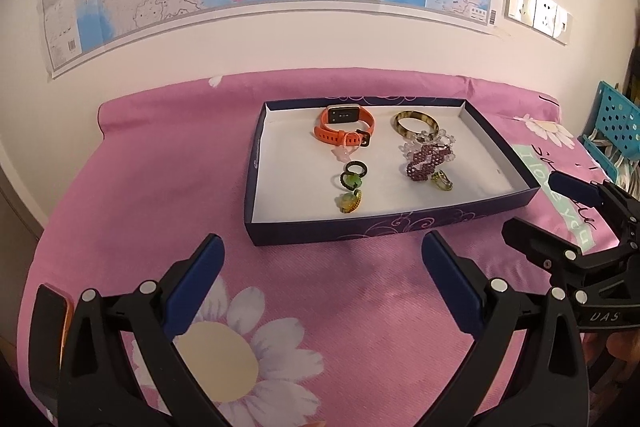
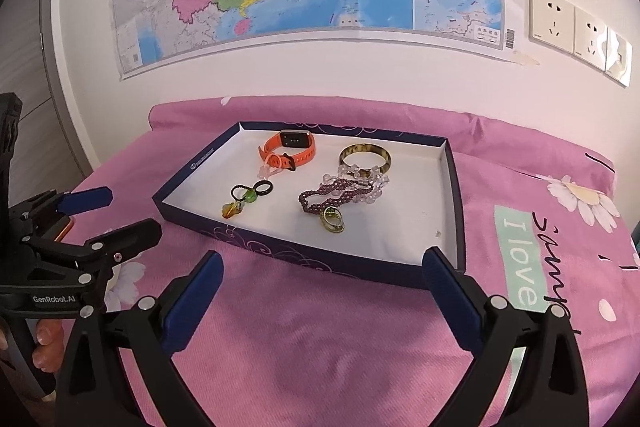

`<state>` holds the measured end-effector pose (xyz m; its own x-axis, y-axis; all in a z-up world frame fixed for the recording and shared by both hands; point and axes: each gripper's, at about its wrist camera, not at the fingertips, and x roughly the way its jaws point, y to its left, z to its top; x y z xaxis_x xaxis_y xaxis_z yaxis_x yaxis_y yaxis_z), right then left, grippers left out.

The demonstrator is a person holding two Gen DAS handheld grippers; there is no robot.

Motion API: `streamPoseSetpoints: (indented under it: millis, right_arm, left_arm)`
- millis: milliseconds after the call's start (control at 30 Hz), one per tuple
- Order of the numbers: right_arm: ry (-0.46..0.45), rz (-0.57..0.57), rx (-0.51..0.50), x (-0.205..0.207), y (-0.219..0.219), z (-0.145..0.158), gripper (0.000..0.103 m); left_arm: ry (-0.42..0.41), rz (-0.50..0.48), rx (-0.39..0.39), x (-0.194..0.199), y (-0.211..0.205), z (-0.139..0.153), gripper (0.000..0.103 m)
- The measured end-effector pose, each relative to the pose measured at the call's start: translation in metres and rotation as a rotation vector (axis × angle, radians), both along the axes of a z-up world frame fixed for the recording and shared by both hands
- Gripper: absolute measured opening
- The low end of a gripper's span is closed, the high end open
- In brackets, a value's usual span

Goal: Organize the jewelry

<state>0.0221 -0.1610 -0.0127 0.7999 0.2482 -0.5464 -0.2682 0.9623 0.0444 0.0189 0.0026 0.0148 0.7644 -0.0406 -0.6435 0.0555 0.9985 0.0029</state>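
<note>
Left wrist view: tray on pink bedspread, holding orange watch, bangle, rings. Both grippers empty, jaws wide apart. Probably light, slippery (beads floppy); best pinched at watch strap or bangle rim.

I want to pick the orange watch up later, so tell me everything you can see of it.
The orange watch lies in the far left part of the shallow box, on its white floor. Its strap looks like ribbed rubber, buckled into a closed loop with a dark buckle at the front. The rectangular face has a dark screen in a pale frame and is tipped up on the far side. A pale pink charm touches the strap near the buckle. Neither hand-held gripper touches it.
</note>
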Motion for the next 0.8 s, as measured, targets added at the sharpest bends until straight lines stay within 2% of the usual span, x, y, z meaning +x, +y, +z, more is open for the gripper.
streamPoseSetpoints:
  millis: [800]
  right_arm:
    - [0.004,0.001,0.005,-0.0032,0.001,-0.0017,0.096]
  left_arm:
    - [0.005,-0.004,0.0,-0.0028,-0.003,-0.0011,0.097]
